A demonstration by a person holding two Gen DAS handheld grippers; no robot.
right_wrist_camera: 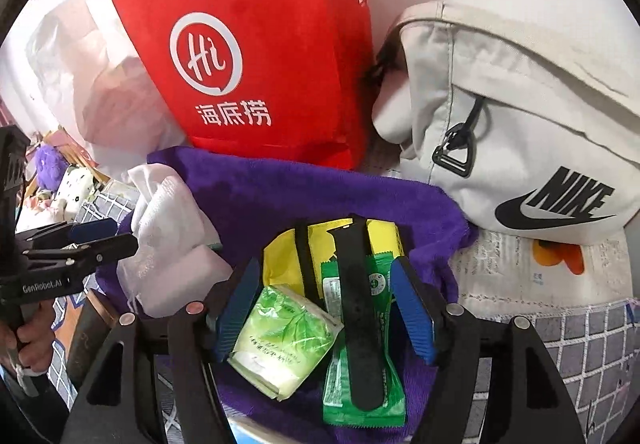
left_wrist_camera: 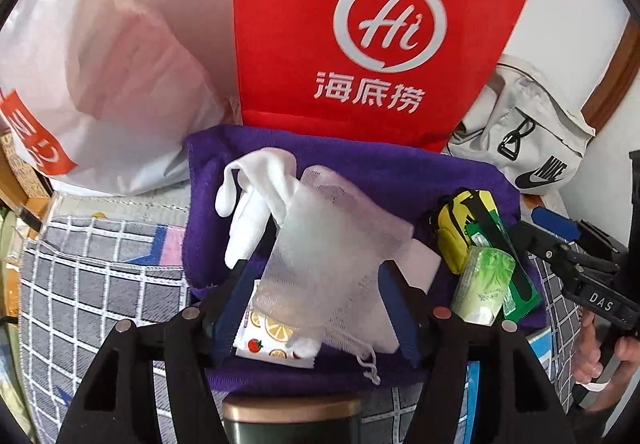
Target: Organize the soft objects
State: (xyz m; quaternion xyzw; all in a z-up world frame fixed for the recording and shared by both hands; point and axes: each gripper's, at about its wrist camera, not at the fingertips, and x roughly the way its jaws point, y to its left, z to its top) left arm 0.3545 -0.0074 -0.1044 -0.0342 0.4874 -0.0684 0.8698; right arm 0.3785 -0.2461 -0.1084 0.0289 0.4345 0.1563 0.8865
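white sock (left_wrist_camera: 256, 204) + mesh pouch (left_wrist_camera: 336, 244) on purple towel (left_wrist_camera: 360, 164), left part | left gripper (left_wrist_camera: 316, 304) jaws apart, straddling pouch, pads off it | tissue pack (right_wrist_camera: 280, 344), green packet (right_wrist_camera: 360, 384), black strap (right_wrist_camera: 356, 304) right part | right gripper (right_wrist_camera: 324, 314) jaws apart, nothing gripped

The red paper bag (left_wrist_camera: 376, 32) has a big white "Hi" in a circle with 海底捞 under it. The grey sling bag (right_wrist_camera: 520, 148) says NIKE over a swoosh. One tool (left_wrist_camera: 600, 302) reads "DAS", the other (right_wrist_camera: 42, 288) "GenRobot.AI". Green packets' print is too small.
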